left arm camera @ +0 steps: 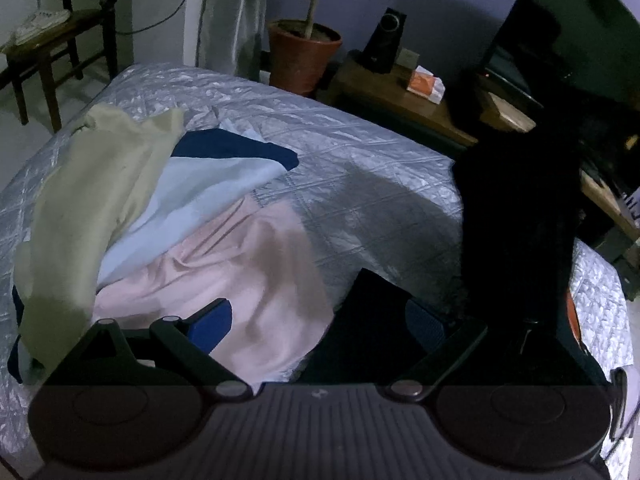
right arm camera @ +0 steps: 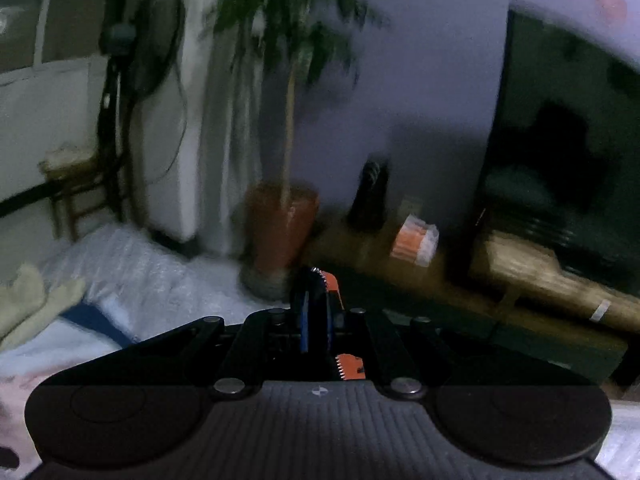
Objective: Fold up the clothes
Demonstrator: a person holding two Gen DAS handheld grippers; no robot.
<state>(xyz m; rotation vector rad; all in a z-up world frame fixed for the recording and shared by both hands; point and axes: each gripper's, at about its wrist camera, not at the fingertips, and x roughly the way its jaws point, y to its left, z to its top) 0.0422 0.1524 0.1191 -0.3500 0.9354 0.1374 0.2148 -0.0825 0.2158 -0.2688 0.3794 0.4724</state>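
The left gripper (left arm camera: 320, 320) hangs low over the bed (left arm camera: 360, 152), its blue pads spread wide apart, the pink garment (left arm camera: 240, 272) beneath one pad and a black garment (left arm camera: 512, 220) by the other. That black cloth hangs down at the right. The right gripper (right arm camera: 316, 316) has its fingers pressed together, seemingly on dark fabric, though blur hides it. Beige (left arm camera: 88, 200) and pale blue (left arm camera: 192, 188) clothes lie heaped beside the pink. A plant pot (left arm camera: 304, 52) stands beyond.

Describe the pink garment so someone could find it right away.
On the silver quilted bedspread, find the pile of clothes. The pale pink garment lies nearest the open left hand-held gripper, below the light blue cloth and beside the beige one.
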